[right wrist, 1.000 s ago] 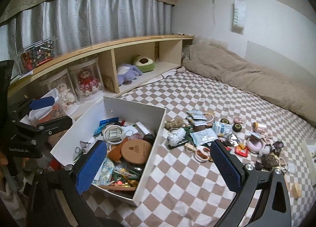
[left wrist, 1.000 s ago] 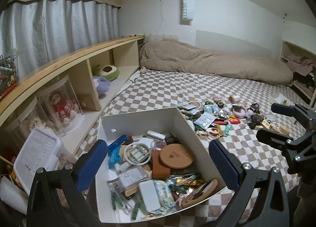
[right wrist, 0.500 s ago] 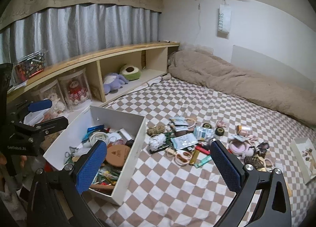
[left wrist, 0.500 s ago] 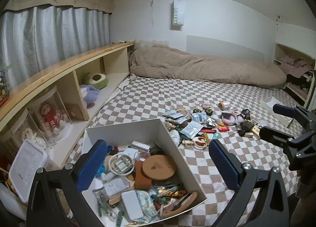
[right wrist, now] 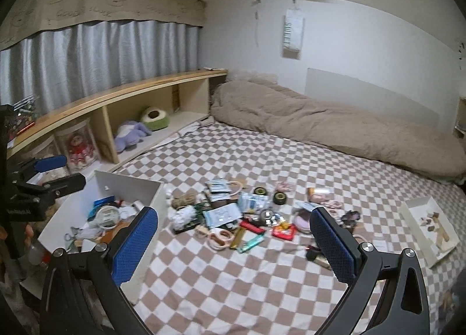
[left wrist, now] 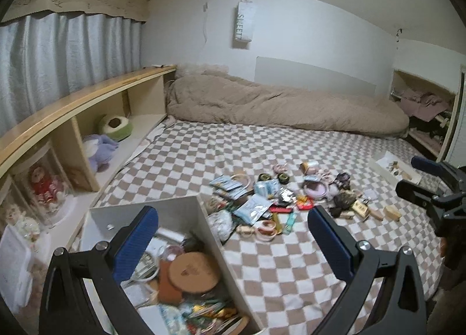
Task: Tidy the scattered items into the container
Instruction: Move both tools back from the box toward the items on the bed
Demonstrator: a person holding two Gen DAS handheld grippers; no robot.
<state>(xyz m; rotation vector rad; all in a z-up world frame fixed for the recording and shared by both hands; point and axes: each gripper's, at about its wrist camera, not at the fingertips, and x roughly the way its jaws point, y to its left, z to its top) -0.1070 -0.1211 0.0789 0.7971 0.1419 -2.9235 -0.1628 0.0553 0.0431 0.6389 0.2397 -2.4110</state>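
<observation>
Farther back now, white box (right wrist: 128, 186) (clutter-filled), both claws empty.

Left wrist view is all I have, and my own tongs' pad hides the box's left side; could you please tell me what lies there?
Observer: The right wrist view shows a white round item and a blue item in that part of the white box.
Operator: Is anything close beside its far wall?
Observer: A ball of brown twine lies on the checked bedspread just beside it.
Operator: And the shelf top nearest me?
Observer: A clear case with colourful contents stands on the shelf top, partly cut off.
</observation>
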